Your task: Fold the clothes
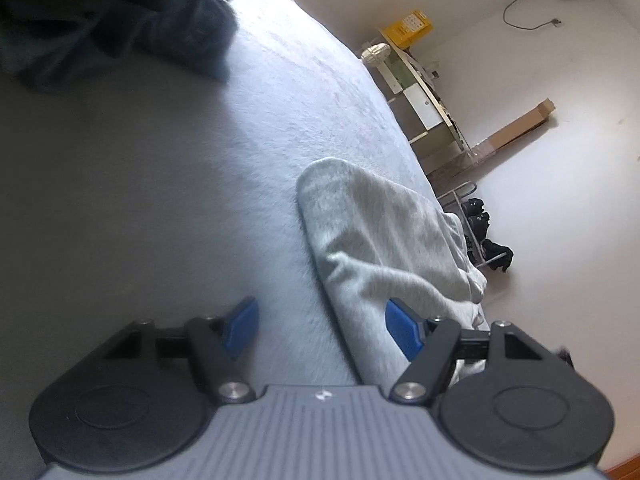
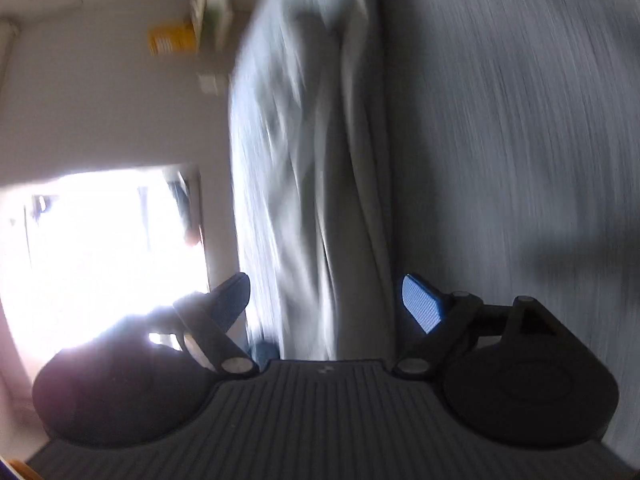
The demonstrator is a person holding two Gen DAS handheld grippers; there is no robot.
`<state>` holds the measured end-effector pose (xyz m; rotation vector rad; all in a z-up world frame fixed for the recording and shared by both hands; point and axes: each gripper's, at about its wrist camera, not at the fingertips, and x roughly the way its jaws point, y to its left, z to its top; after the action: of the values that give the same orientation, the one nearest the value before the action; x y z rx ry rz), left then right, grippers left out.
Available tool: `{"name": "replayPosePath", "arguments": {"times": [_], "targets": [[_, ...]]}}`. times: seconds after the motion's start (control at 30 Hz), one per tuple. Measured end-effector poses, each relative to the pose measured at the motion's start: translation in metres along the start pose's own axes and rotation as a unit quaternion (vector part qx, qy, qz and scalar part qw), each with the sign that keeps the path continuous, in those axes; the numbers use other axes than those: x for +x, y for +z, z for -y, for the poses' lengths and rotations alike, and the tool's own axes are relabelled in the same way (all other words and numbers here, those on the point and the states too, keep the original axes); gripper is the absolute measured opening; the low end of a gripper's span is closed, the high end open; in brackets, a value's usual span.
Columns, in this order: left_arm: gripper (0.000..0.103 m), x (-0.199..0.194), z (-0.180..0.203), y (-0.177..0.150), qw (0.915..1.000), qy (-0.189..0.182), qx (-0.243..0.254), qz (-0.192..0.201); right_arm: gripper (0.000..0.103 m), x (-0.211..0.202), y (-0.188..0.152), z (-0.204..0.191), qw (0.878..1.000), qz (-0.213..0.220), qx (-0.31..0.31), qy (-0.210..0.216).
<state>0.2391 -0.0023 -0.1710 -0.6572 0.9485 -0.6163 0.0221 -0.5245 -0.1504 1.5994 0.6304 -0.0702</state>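
A light grey garment (image 1: 376, 240) lies on the grey-blue bed cover (image 1: 248, 152), near the bed's edge. My left gripper (image 1: 322, 328) is open just above the bed, its right blue pad (image 1: 402, 330) over the garment's near edge and its left pad over bare cover. In the blurred right wrist view the same light garment (image 2: 320, 168) runs lengthwise along the bed edge. My right gripper (image 2: 326, 304) is open, its jaws either side of the garment's near end. A dark grey garment (image 1: 116, 16) is heaped at the far left of the bed.
Beyond the bed edge stand a shelf unit (image 1: 424, 92) with a yellow box (image 1: 408, 28), a long cardboard box (image 1: 520, 124) against the white wall, and dark shoes on a rack (image 1: 484, 236). A bright window (image 2: 104, 248) glares in the right wrist view.
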Motion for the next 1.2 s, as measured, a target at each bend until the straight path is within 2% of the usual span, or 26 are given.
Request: {"name": "replayPosePath", "arguments": {"times": [0.13, 0.23, 0.3, 0.4, 0.57, 0.63, 0.67, 0.7, 0.77, 0.9, 1.07, 1.2], "targets": [[0.063, 0.025, -0.003, 0.017, 0.9998, -0.011, -0.018, -0.003, 0.084, 0.039, -0.051, 0.006, 0.997, -0.072, -0.033, -0.021], [0.054, 0.039, -0.011, 0.028, 0.9985, -0.024, -0.05, 0.0, 0.084, 0.071, -0.076, 0.005, 0.993, -0.101, -0.061, -0.024], [0.043, 0.048, -0.016, 0.034, 0.9974, -0.029, -0.066, -0.001, 0.084, 0.093, -0.092, 0.004, 0.989, -0.12, -0.08, -0.025], [0.029, 0.064, -0.02, 0.042, 0.9962, -0.036, -0.078, -0.011, 0.085, 0.115, -0.109, -0.007, 0.986, -0.113, -0.124, -0.017], [0.022, 0.091, -0.023, 0.049, 0.994, -0.046, -0.097, -0.021, 0.084, 0.133, -0.105, -0.015, 0.987, -0.08, -0.141, -0.012], [0.018, 0.097, -0.021, 0.049, 0.9941, -0.039, -0.101, -0.013, 0.076, 0.139, -0.101, -0.018, 0.987, -0.069, -0.146, -0.008], [0.014, 0.097, -0.02, 0.048, 0.9937, -0.037, -0.106, -0.006, 0.059, 0.142, -0.1, -0.018, 0.987, -0.067, -0.148, -0.012], [0.012, 0.096, -0.018, 0.047, 0.9934, -0.034, -0.109, 0.0, 0.035, 0.145, -0.099, -0.015, 0.988, -0.064, -0.139, -0.016], [0.01, 0.092, -0.015, 0.045, 0.9927, -0.035, -0.115, 0.01, 0.018, 0.15, -0.097, -0.009, 0.991, -0.057, -0.12, -0.024], [0.01, 0.079, -0.017, 0.045, 0.988, -0.06, -0.141, 0.017, 0.015, 0.141, -0.109, -0.021, 0.987, -0.031, -0.153, -0.028], [0.009, 0.044, -0.011, 0.045, 0.9869, -0.08, -0.137, 0.03, 0.014, 0.123, -0.133, -0.045, 0.982, -0.016, -0.188, -0.028], [0.009, -0.009, -0.023, 0.036, 0.9877, -0.081, -0.128, 0.04, 0.014, 0.115, -0.169, -0.057, 0.977, -0.034, -0.209, -0.026]]}}
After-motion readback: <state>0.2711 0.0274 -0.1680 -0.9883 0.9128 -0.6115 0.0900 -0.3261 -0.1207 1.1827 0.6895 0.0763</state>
